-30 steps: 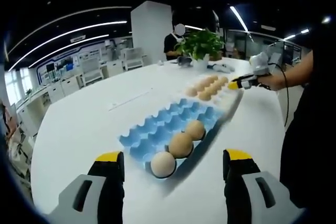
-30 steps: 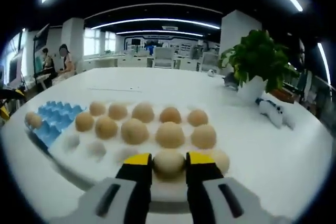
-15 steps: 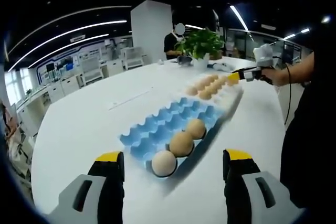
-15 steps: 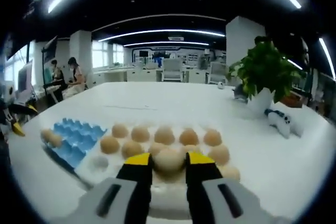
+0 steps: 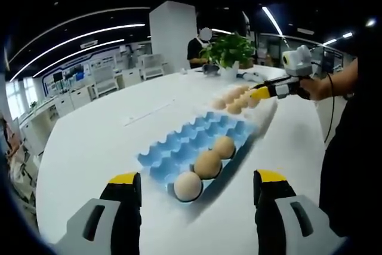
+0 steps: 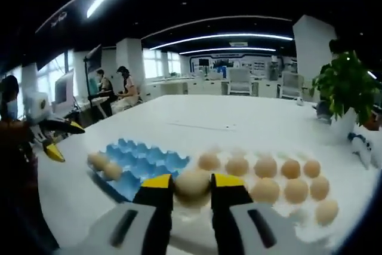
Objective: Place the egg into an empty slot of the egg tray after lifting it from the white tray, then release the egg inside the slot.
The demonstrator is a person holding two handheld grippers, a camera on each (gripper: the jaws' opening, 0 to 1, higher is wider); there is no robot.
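In the right gripper view, the left gripper (image 6: 59, 137) waits wide-jawed at far left beside the blue egg tray (image 6: 143, 162), while at lower centre the right gripper (image 6: 192, 184) clamps the egg (image 6: 192, 183), apparently carrying it slotward, the white tray (image 6: 310, 222) lying lower right.

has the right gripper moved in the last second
Yes. Against the white tray in the left gripper view, the right gripper, shut on the egg, has risen and swung toward the blue egg tray.

No lettering, label, brand or number can be read from here. The wide screen on the far wall (image 6: 230, 63) shows bluish marks, but they are too small and blurred to make out.
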